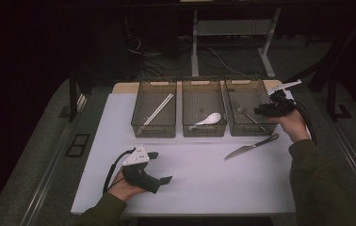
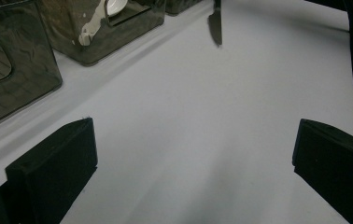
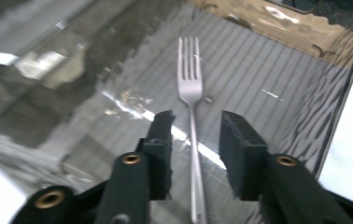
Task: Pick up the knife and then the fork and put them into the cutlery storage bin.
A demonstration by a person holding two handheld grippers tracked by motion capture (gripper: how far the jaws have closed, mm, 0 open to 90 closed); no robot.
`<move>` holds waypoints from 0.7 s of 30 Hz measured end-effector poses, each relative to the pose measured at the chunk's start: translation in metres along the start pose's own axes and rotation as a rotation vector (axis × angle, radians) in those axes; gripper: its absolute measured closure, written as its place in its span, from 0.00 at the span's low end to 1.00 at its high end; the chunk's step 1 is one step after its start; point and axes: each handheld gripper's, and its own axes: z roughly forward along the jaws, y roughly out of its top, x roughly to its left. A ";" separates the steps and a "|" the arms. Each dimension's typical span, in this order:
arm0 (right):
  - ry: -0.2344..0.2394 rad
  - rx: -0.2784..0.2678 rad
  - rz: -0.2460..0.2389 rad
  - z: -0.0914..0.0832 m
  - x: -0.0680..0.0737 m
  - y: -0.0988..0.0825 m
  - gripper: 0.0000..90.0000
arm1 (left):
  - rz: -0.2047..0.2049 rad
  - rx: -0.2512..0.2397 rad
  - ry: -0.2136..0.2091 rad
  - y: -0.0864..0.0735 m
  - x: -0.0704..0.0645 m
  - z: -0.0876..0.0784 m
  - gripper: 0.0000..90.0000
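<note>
The right hand-held gripper hangs over the rightmost bin, jaws parted, straddling but not pressing the fork (slim, silver, flat on the bin floor). So the fork looks delivered; the knife remains on the counter. The left hand-held gripper rests wide open.

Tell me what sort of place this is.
Probably a lab or workshop bench set up for sorting cutlery: a white-topped table bearing three clear bins, desk frames and loose cables on the floor behind, and handheld grippers at work.
</note>
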 end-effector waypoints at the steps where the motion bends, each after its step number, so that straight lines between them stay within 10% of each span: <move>1: 0.014 -0.014 0.005 -0.003 0.001 0.000 0.66 | 0.001 0.000 0.000 0.000 0.000 0.000 0.00; 6: 0.033 -0.089 0.003 -0.026 0.010 -0.007 0.62 | 0.000 -0.002 0.000 0.000 -0.001 0.000 0.00; 12: 0.049 -0.154 0.005 -0.057 0.017 -0.029 0.87 | 0.001 0.003 0.001 0.001 -0.001 0.000 0.00; 21: 0.078 -0.070 -0.025 -0.061 0.025 -0.064 1.00 | 0.001 0.006 0.003 0.001 -0.001 0.001 0.00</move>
